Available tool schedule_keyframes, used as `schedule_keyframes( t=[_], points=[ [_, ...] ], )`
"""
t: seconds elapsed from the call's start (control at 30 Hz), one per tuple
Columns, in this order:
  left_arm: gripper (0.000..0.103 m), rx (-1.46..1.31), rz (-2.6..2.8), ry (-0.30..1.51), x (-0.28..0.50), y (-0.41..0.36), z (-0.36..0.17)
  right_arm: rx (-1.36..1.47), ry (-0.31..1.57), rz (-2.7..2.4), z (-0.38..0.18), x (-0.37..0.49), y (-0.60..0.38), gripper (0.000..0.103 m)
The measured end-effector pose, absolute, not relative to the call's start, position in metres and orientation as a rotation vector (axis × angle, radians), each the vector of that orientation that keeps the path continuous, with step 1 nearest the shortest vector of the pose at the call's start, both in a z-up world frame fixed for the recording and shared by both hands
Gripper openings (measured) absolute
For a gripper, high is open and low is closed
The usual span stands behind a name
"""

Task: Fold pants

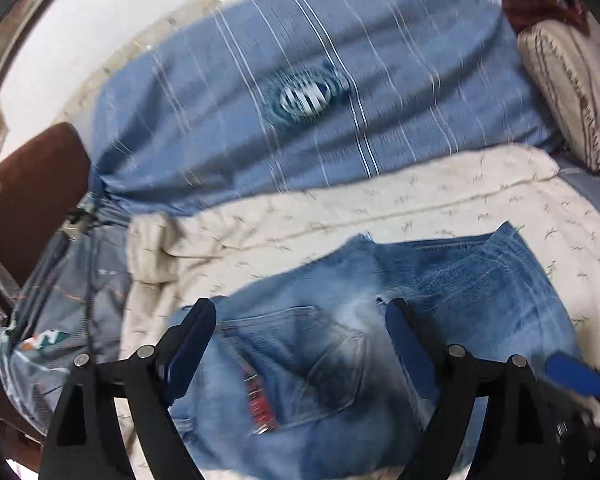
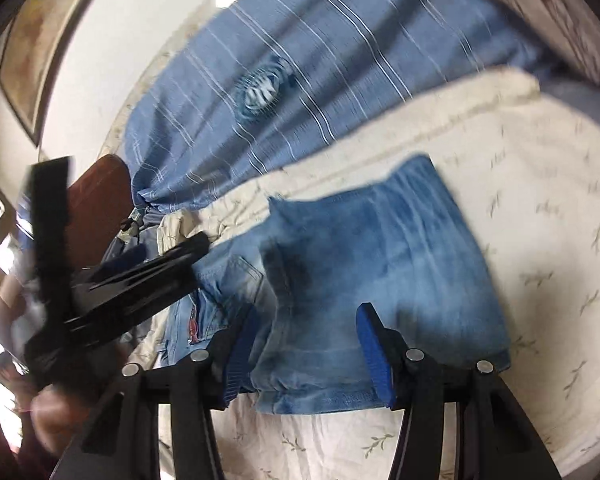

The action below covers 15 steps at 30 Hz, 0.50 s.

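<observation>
Jeans (image 1: pixel 340 344) lie folded on a cream sheet (image 1: pixel 440 200), at six o'clock in both views, back pocket up with a red tag (image 1: pixel 256 396) at its edge. Left gripper (image 1: pixel 300 336) hovers over the pocket with its jaws spread wide, nothing between them. Right gripper (image 2: pixel 308 344) sits over the fold's near edge, jaws apart; whether the pads press the denim I cannot tell. From the right wrist, the left gripper shows at nine o'clock. At twelve o'clock a blue striped cloth (image 1: pixel 320 80) covers the bed; a pillow (image 1: pixel 572 92) lies at two o'clock.
</observation>
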<state>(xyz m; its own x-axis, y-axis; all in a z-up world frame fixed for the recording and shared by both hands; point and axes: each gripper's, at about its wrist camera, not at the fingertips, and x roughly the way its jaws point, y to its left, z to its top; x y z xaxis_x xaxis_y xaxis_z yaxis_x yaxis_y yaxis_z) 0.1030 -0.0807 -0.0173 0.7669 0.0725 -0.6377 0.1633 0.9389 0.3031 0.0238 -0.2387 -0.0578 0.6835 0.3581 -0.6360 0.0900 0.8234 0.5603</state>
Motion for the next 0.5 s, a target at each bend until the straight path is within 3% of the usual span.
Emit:
schedule_keyframes(
  t=[0.5],
  points=[
    [0.088,0.255,-0.067,0.612,0.047,-0.035,0.026,0.496,0.719,0.081,-0.034,0.008,-0.222,0.055]
  ],
)
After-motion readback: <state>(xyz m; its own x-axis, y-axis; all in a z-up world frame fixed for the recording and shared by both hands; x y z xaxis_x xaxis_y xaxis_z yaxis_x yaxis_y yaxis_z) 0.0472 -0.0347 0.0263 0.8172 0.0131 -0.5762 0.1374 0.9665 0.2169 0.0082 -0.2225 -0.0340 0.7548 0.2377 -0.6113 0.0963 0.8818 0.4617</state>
